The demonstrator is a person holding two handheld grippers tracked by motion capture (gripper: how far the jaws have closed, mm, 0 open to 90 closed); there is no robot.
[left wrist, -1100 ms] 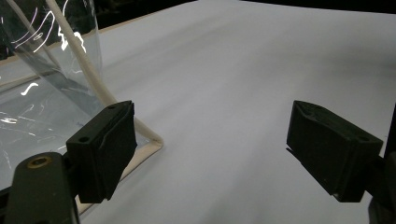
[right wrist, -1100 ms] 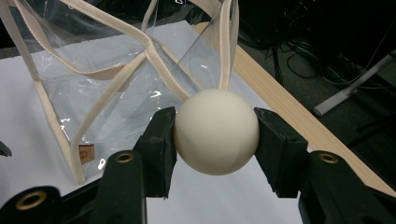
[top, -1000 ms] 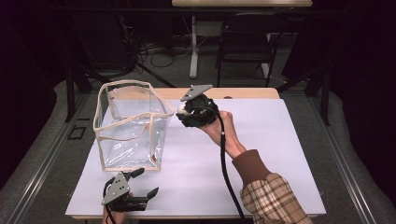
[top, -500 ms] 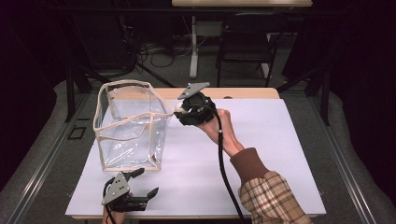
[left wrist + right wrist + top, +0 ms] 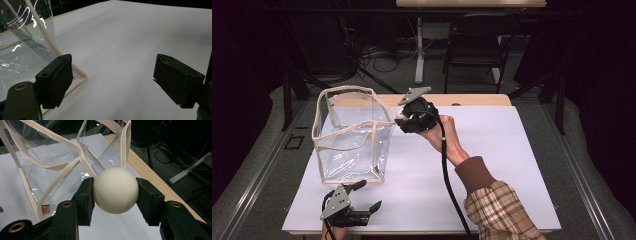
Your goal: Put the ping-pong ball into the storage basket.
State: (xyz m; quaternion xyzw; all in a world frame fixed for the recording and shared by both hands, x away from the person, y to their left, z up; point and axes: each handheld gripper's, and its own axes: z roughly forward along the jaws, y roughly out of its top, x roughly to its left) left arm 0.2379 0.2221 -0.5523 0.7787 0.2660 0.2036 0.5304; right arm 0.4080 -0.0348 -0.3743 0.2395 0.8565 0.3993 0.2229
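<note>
A cream ball [image 5: 116,190] sits between the pads of my right gripper [image 5: 115,195], which is shut on it. In the high view the right gripper [image 5: 402,118] is held in the air beside the right rim of a clear plastic bag [image 5: 352,132] with cream trim, and the ball [image 5: 400,114] shows as a small pale spot at its tip. The bag [image 5: 57,160] stands upright and open-topped on the white table [image 5: 492,150]. My left gripper [image 5: 368,197] rests open near the table's front edge, just in front of the bag's corner [image 5: 80,75], with nothing between its pads.
A black cable [image 5: 447,170] trails from the right gripper along the forearm with its plaid sleeve [image 5: 502,212]. The table's wooden back edge [image 5: 472,100] lies behind the bag. Chairs and cables [image 5: 472,55] stand on the dark floor beyond.
The right gripper with the ball has shifted slightly left, toward the bag's rim. The left gripper has stayed put.
</note>
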